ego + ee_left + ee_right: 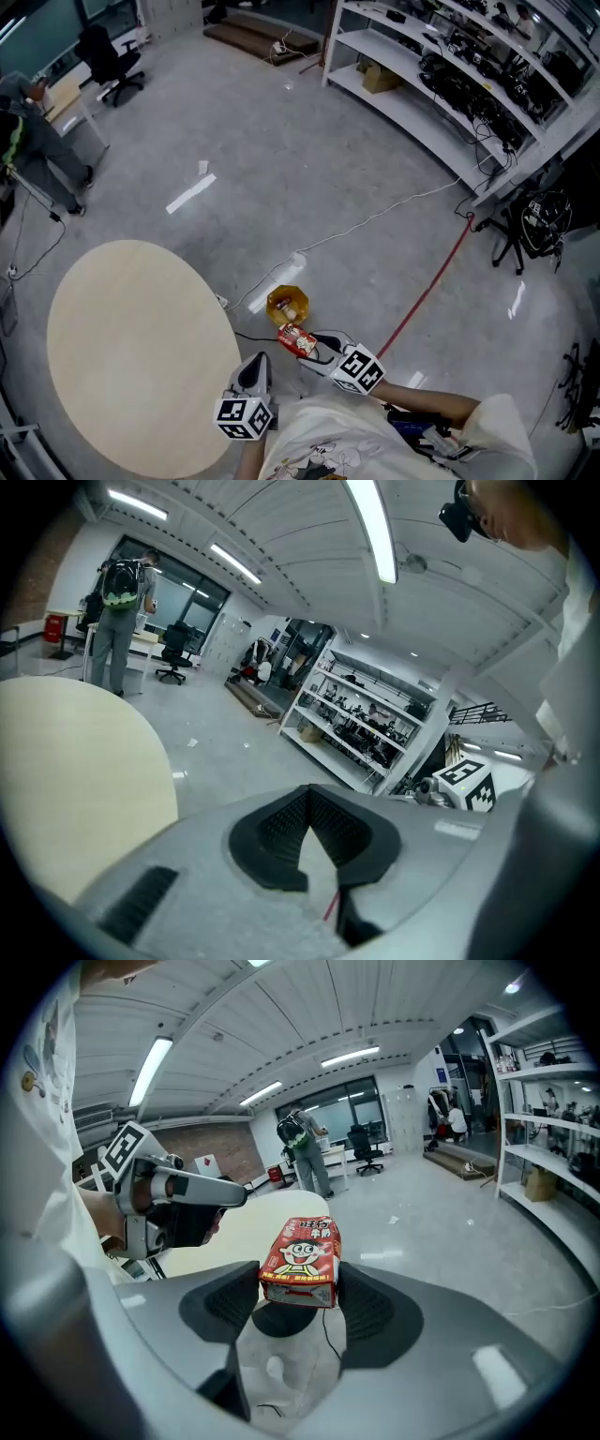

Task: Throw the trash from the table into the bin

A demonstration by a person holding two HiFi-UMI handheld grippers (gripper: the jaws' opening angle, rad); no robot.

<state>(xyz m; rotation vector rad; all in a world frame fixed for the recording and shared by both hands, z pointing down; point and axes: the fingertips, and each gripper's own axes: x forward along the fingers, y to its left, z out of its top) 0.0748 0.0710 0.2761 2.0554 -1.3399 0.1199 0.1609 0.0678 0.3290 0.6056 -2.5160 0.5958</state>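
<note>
right gripper [309, 346]: grips red carton [296, 339] | carton: just beside yellow bin [287, 304] on floor [309, 178] | left gripper [256, 364]: near round bench [131, 347] edge

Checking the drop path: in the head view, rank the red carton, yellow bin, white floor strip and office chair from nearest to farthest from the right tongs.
1. red carton, clamped in the right tongs.
2. yellow bin, on the floor just beyond.
3. white floor strip, mid-floor, leftward.
4. office chair, far upper left.
</note>
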